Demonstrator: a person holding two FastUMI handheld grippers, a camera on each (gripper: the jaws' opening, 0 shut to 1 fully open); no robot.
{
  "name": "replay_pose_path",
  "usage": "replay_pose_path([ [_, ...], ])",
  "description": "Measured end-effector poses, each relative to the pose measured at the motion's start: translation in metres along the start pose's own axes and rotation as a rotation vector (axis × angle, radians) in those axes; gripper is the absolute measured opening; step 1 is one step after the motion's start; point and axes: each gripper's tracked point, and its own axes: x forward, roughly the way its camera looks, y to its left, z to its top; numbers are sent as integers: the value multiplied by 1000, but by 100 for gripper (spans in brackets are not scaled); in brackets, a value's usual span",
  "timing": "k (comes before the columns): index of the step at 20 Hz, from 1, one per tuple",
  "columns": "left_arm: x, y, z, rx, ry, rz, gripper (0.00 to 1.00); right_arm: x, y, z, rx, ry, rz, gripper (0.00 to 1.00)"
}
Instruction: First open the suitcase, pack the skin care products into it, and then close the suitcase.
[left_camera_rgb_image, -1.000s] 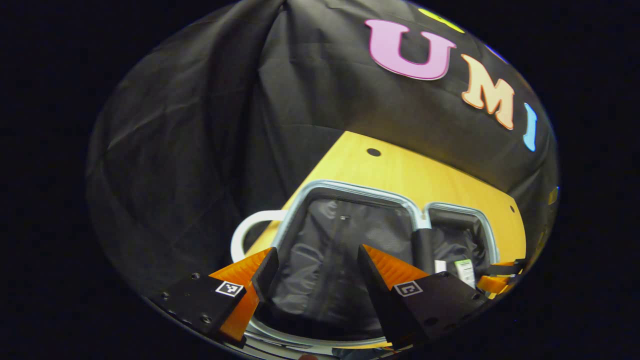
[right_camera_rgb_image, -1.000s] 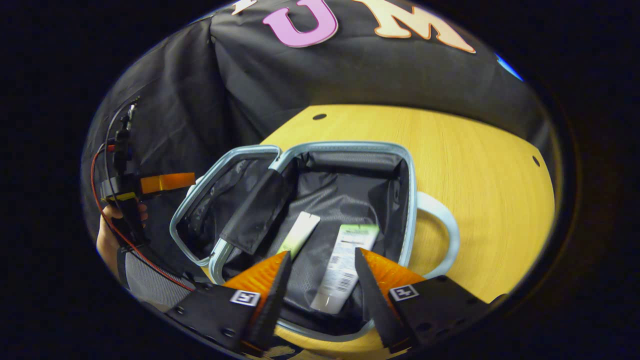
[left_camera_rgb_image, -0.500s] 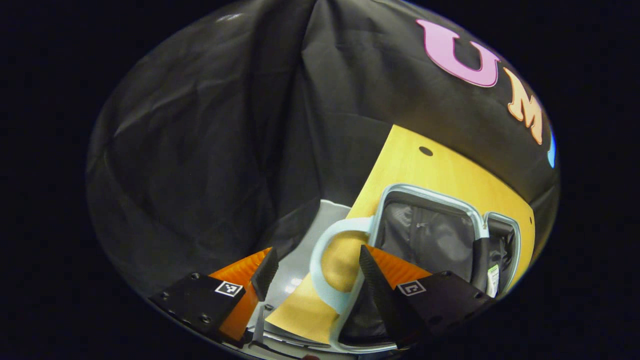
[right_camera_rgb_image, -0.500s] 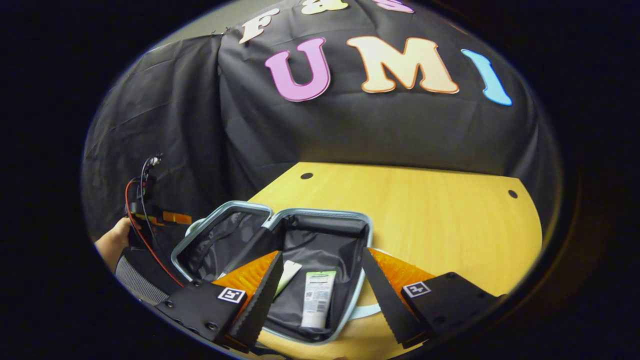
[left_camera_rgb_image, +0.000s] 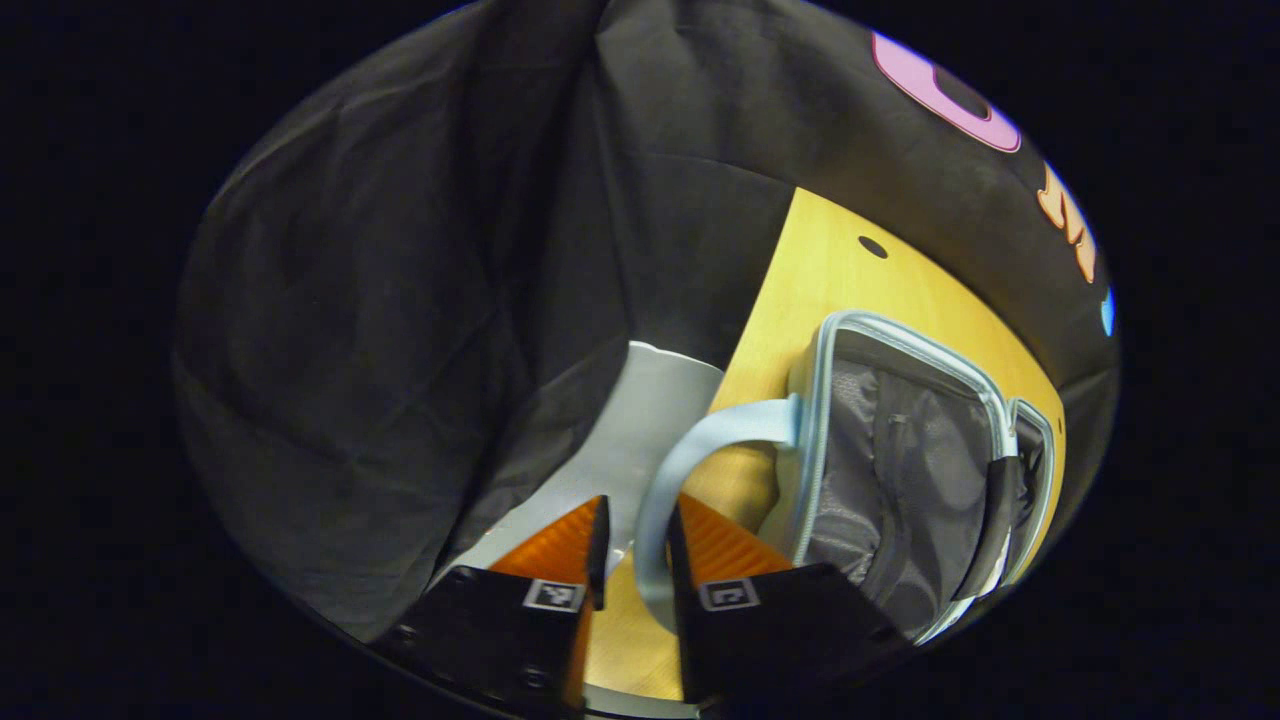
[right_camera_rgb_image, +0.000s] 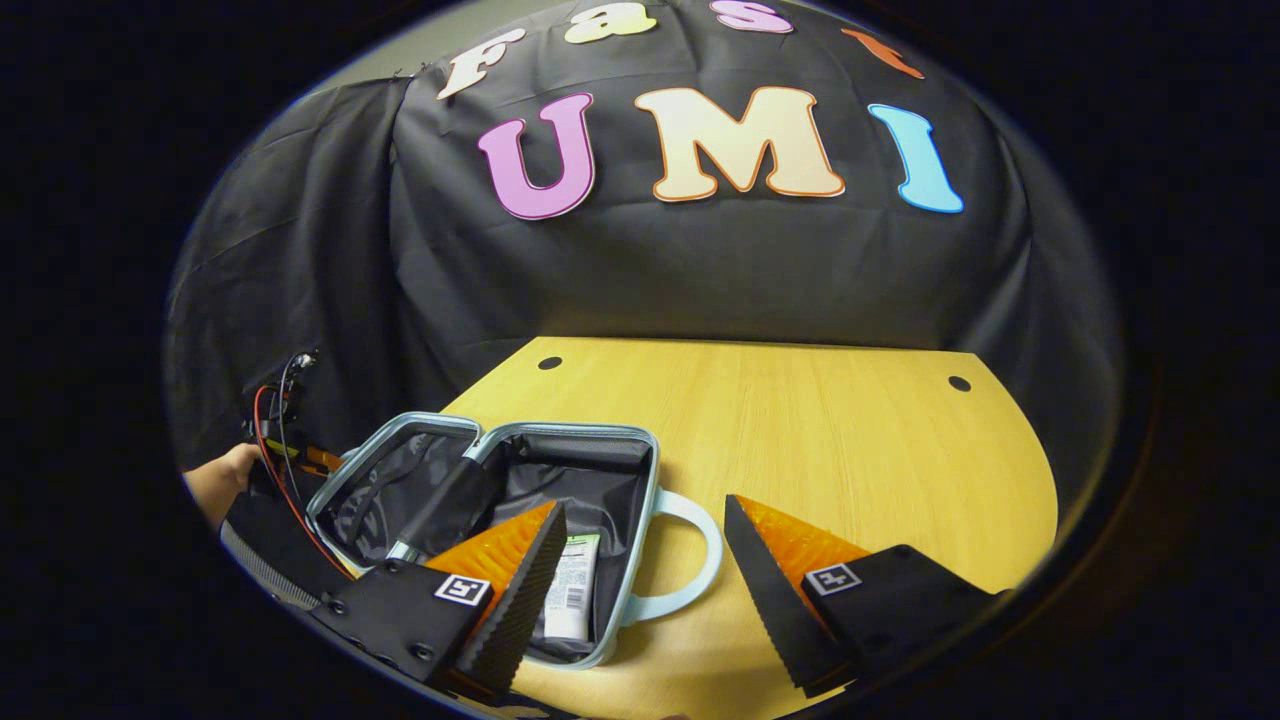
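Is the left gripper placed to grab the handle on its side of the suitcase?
Probably yes: the left gripper already has its fingers either side of the handle, nothing between; contact is hard to confirm.

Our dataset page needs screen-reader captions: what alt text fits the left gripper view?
The left gripper has its jaws nearly closed around the pale blue handle of an open suitcase lying on a wooden table. The suitcase's grey lining faces up, and black cloth hangs behind.
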Motion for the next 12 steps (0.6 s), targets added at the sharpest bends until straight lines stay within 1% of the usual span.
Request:
replay_pose_path([
  [2,0,-3,3,27,-12,10,10,-4,-3,-3,-9,0,-4,98],
  [4,-13,-8,8,50,-23,11,6,-5,-7,-4,-14,-7,-2,98],
  [7,-42,-13,26,85,-83,30,6,-5,-14,-1,8,-24,7,98],
  [10,-91,-27,51,89,-165,9,5,-4,-20,-1,25,-47,41,98],
  [12,-125,-44,66,99,-217,-13,5,-5,-29,-2,29,-52,58,98],
])
